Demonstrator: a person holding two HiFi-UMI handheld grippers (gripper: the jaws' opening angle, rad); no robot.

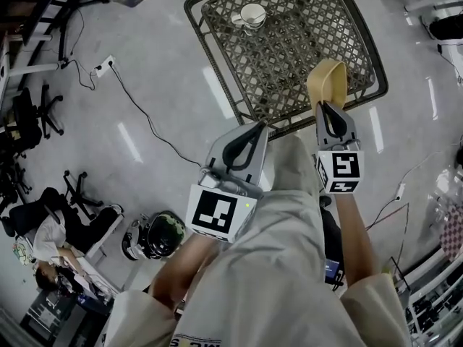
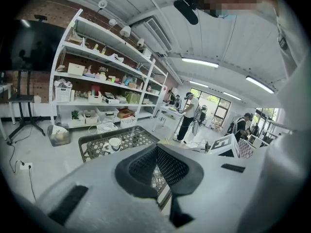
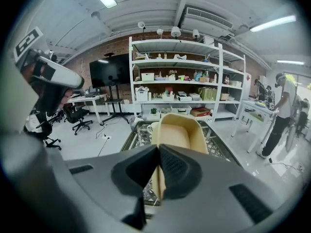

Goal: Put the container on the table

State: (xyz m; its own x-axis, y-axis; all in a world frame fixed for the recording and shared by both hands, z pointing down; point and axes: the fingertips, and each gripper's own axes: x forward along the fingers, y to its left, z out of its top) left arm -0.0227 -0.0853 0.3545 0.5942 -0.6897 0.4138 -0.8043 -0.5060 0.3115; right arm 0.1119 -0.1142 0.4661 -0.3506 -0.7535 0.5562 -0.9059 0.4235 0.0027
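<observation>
Container (image 3: pixel 177 132): near rim hidden between right tongs (image 3: pixel 158 149). Table (image 1: pixel 311 42): near corner covered by trouser leg (image 1: pixel 289 166). Shelf (image 3: pixel 180 76) items: too small to identify.

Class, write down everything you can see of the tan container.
The container is a tan, oblong tub with rounded corners and a raised rim. It looks matte, like moulded pulp, and it is empty. The right gripper is shut on its near wall and holds it out, open side showing, over the near part of the mesh table. Nothing else is seen touching it.
</observation>
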